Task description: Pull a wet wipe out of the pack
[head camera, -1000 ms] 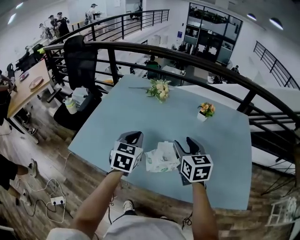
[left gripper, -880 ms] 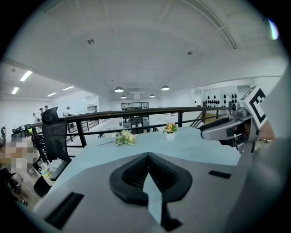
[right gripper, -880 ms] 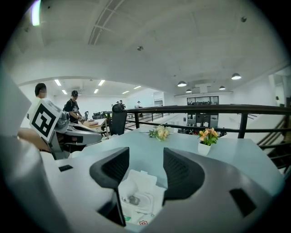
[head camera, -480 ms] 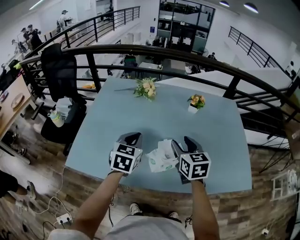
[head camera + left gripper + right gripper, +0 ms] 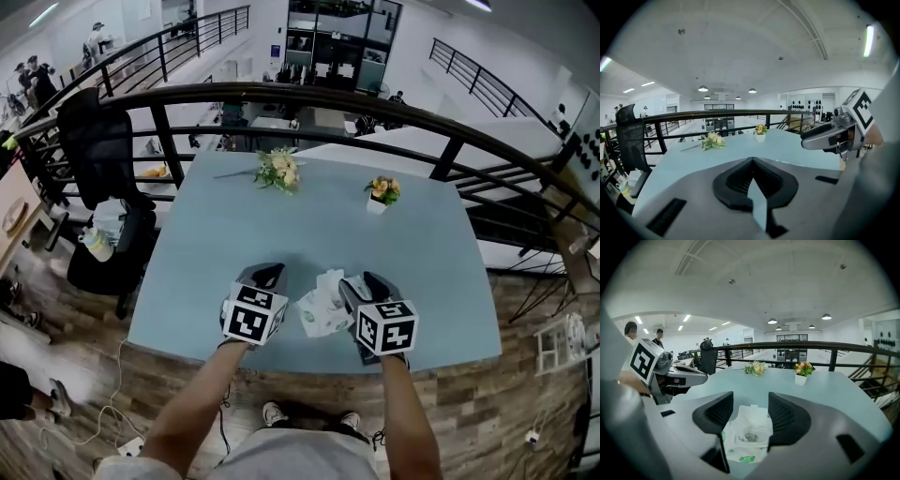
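Note:
The wet wipe pack, white with green print, lies near the front edge of the light blue table, its lid flap open. In the right gripper view the pack sits low between the two spread jaws of my right gripper, whose opening shows a grey wipe. In the head view my right gripper stands open just right of the pack. My left gripper hovers left of the pack, apart from it. Its jaws meet with nothing between them.
A bunch of pale flowers lies at the table's far side, with a small white pot of orange flowers to its right. A black railing curves behind the table. A black office chair stands at the left.
The head view has shifted, so the table sits a little higher and more centred. Both grippers and the pack keep nearly the same places relative to each other.

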The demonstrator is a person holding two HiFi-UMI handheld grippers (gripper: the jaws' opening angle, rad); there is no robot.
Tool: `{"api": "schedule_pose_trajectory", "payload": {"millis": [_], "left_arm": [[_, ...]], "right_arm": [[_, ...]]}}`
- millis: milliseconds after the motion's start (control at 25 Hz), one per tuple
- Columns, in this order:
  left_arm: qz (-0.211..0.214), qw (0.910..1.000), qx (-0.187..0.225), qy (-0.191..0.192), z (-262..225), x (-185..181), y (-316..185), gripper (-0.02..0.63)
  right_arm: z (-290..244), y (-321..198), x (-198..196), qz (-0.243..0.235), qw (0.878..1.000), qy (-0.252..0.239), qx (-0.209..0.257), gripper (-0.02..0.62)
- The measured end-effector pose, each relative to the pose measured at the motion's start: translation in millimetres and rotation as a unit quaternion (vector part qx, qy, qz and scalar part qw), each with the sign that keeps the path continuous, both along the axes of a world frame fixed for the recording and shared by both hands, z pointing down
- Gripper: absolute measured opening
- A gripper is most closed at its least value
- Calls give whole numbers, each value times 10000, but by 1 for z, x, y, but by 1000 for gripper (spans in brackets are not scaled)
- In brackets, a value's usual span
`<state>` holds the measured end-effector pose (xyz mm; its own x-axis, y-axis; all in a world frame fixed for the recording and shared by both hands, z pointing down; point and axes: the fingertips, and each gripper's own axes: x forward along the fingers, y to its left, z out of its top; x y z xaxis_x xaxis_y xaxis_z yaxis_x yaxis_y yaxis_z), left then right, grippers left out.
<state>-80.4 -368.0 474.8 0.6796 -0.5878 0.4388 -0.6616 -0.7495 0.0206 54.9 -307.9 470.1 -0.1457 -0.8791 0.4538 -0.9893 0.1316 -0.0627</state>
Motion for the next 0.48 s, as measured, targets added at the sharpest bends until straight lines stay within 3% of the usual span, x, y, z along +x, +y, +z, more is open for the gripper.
{"api": "schedule_pose_trajectory", "payload": {"millis": [480], "left_arm": [[76, 9999, -122, -6, 12, -12, 7, -6]], "right_arm": [[33, 5, -23, -41, 9991, -82, -404, 218]]}}
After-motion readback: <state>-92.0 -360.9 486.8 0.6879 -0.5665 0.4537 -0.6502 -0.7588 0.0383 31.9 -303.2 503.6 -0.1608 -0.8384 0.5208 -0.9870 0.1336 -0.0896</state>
